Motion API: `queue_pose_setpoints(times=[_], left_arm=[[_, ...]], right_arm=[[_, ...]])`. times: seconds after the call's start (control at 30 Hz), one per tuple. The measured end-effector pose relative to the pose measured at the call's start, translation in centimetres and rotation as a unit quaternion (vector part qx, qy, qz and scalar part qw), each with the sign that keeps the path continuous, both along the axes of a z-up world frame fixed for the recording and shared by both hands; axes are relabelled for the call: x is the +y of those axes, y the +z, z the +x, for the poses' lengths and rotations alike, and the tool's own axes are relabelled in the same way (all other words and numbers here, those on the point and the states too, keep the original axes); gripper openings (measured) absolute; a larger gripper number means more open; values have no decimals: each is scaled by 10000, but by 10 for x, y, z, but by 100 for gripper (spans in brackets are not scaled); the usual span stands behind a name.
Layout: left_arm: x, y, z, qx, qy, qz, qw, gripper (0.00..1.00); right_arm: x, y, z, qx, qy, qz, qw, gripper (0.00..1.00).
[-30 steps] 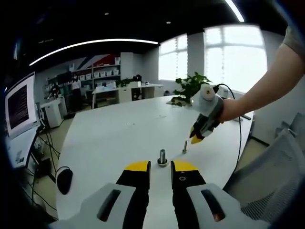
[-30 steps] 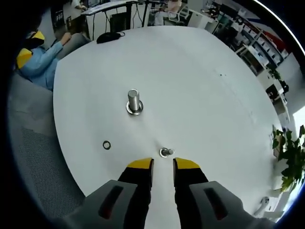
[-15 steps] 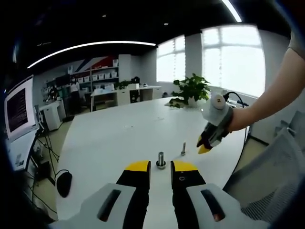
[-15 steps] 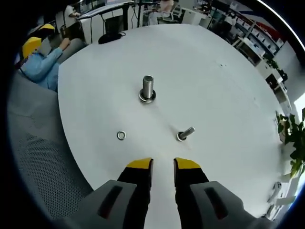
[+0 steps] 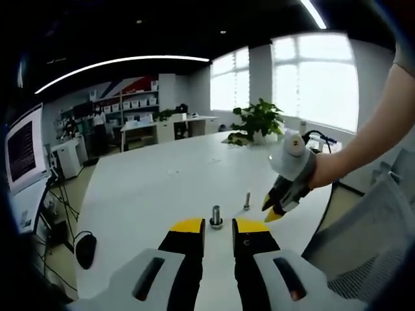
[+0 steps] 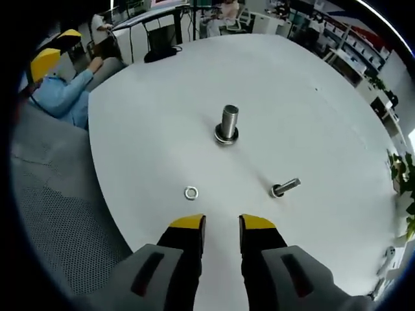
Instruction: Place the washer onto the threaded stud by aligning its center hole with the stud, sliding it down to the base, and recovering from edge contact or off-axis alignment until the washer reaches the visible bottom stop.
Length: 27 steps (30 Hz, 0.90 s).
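Note:
A thick threaded stud (image 6: 228,123) stands upright on the white table (image 6: 149,97) with a ring at its base. A thinner stud (image 6: 285,188) stands to its right. A small loose washer (image 6: 190,192) lies flat on the table, just ahead and left of my right gripper (image 6: 222,225), which hovers above it, open and holding nothing. In the left gripper view, my left gripper (image 5: 219,227) is open and aimed at the thick stud (image 5: 216,216). The right gripper (image 5: 272,210) hangs beside the thin stud (image 5: 247,200).
A grey mesh chair (image 6: 52,214) sits at the table's near edge. A blue sleeve (image 6: 58,97) shows at the far left. A monitor (image 5: 23,146) and black mouse (image 5: 85,250) are on the left, a plant (image 5: 259,120) at the far end.
The right gripper has drawn back and shifted, so the loose washer now lies close ahead of its jaws. In the left gripper view it has sunk lower beside the thin stud.

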<state>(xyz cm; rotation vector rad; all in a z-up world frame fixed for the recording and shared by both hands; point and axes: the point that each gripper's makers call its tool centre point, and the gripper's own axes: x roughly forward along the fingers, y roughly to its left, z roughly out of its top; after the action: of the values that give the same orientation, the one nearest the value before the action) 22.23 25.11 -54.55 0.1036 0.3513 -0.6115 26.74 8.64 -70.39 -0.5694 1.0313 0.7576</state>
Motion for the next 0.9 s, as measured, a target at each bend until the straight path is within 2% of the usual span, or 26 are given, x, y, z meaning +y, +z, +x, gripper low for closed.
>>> queue_pose_setpoints(times=[0.53,0.9], left_arm=[[-4,2,0,-40,-99,10,9999,15],[0,3,1,-25,0,-95,10000,15]], right_arm=[[32,-9,-4,175,352,-13,9992,25],[38,-23,-13,314,544,-136,9979,26]])
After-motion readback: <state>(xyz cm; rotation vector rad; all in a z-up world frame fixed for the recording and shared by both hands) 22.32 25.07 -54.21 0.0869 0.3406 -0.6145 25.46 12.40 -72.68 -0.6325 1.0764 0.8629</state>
